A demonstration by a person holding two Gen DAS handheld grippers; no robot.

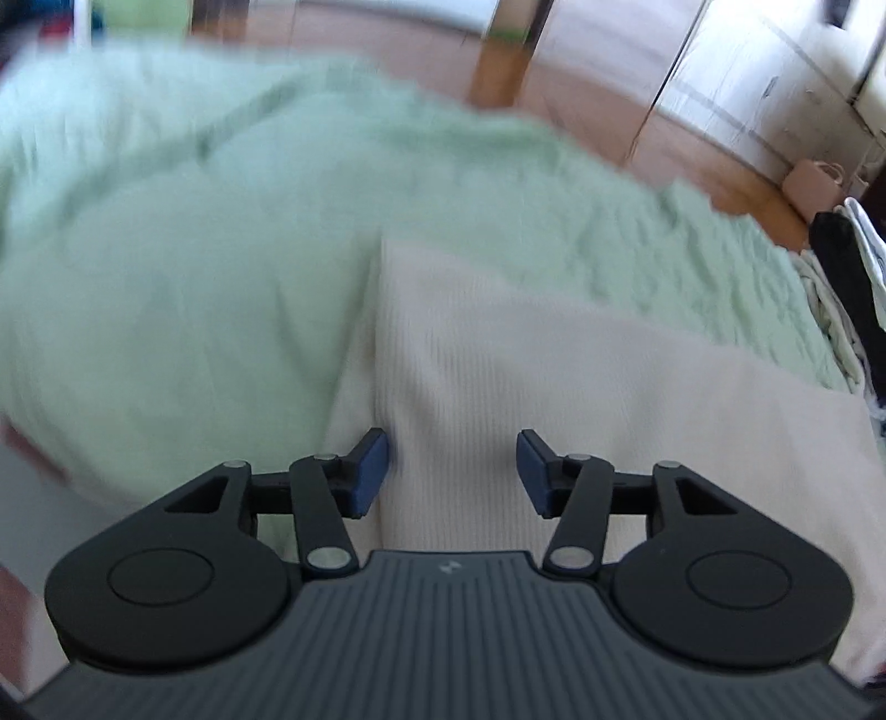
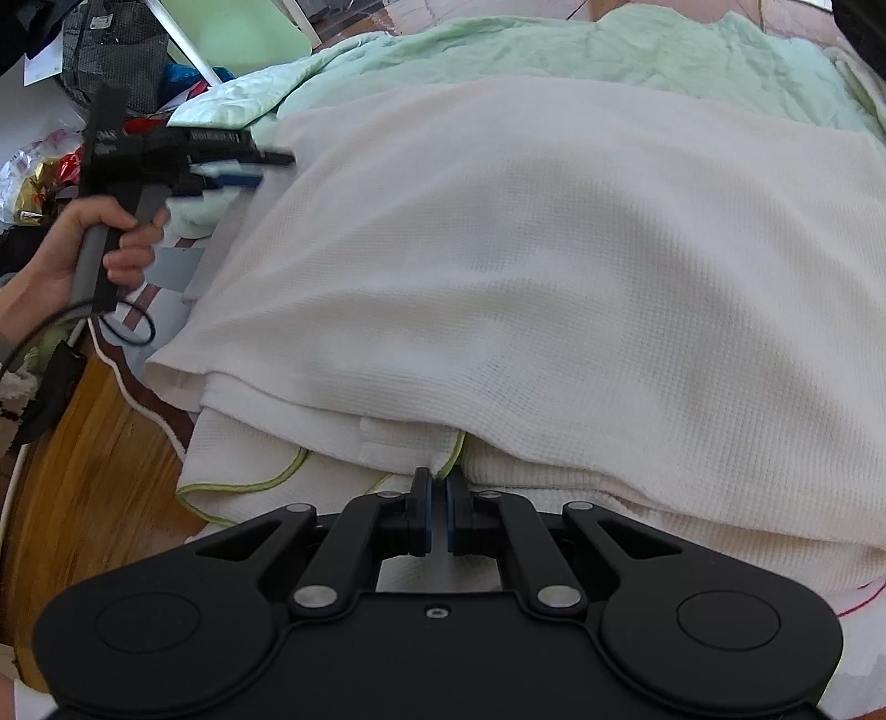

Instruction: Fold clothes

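Note:
A white waffle-knit garment (image 2: 526, 266) with a lime-green trimmed edge lies folded over on a pale green blanket (image 2: 609, 50). My right gripper (image 2: 439, 482) is at its near edge, shut on the green-trimmed hem. At the garment's left side a hand holds my left gripper (image 2: 266, 169) just above the cloth. In the left wrist view that same garment (image 1: 554, 387) looks cream and ribbed, and my left gripper (image 1: 451, 443) hangs open over its folded edge with nothing between the blue pads (image 1: 368, 476). The green blanket (image 1: 221, 221) is blurred.
Wooden floor (image 2: 83, 443) runs along the left of the bed. Bags and wrappers (image 2: 111, 44) pile up at the far left. A wooden post (image 1: 498, 72), pale cabinets (image 1: 747, 66), a pink bag (image 1: 814, 180) and dark clothes (image 1: 841, 266) lie beyond the bed.

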